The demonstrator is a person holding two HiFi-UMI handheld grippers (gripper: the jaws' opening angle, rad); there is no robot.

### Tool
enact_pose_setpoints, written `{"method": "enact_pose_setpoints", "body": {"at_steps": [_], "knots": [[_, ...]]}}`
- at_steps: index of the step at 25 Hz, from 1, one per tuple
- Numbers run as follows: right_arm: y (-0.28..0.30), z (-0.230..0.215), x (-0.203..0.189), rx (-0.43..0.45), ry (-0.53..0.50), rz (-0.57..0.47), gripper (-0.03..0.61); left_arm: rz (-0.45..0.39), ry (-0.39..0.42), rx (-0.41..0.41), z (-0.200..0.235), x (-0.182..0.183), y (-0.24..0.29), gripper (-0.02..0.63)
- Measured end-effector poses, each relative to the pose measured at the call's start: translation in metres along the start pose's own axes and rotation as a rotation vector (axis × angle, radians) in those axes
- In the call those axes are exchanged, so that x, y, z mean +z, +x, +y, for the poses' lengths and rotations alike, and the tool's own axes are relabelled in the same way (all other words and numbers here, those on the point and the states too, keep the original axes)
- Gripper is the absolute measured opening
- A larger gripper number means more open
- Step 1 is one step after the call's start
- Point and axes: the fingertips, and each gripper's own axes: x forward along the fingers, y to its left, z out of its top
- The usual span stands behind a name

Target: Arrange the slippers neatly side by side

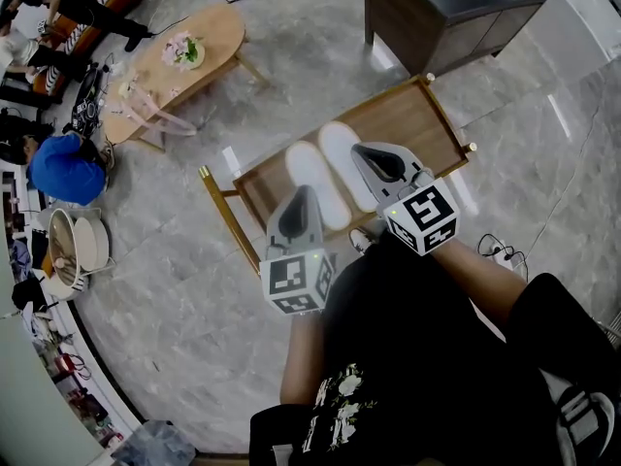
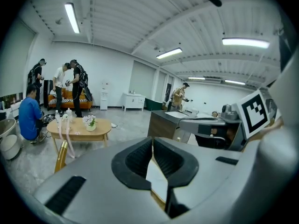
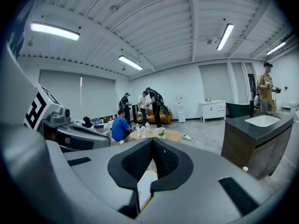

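Two white slippers lie side by side on a low wooden rack (image 1: 427,115), the left slipper (image 1: 312,175) next to the right slipper (image 1: 344,157). My left gripper (image 1: 303,200) hangs above the left slipper's near end, jaws shut and empty. My right gripper (image 1: 369,153) hovers over the right slipper, jaws shut, nothing held. In the left gripper view the shut left gripper (image 2: 152,148) points out across the room, with a strip of white slipper (image 2: 156,174) below the gap. The right gripper view shows the shut right gripper (image 3: 152,149) and a sliver of white slipper (image 3: 143,190).
A wooden coffee table (image 1: 209,37) with flowers stands at the far left, with people beyond it. A dark cabinet (image 1: 437,13) stands behind the rack. Bowls (image 1: 73,246) sit on the floor at left. A power strip and cable (image 1: 500,252) lie at right.
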Motion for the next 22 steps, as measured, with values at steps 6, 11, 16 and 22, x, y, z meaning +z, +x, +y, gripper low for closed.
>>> {"method": "enact_pose_setpoints", "body": {"at_steps": [6,11,16,22], "knots": [[-0.009,-0.006,0.008,-0.029,-0.019,-0.022,0.0,-0.06,0.038,0.042,0.001,0.016,-0.003,0.011],[-0.017,-0.006,0.028,-0.048,-0.043,-0.07,0.0,-0.159,0.095,0.095,0.002,0.046,-0.015,0.011],[-0.024,-0.002,0.049,-0.06,-0.076,-0.117,-0.002,-0.243,0.142,0.14,-0.001,0.068,-0.028,0.009],[-0.027,0.005,0.056,-0.061,-0.093,-0.148,-0.002,-0.261,0.168,0.166,0.002,0.074,-0.033,0.009]]}}
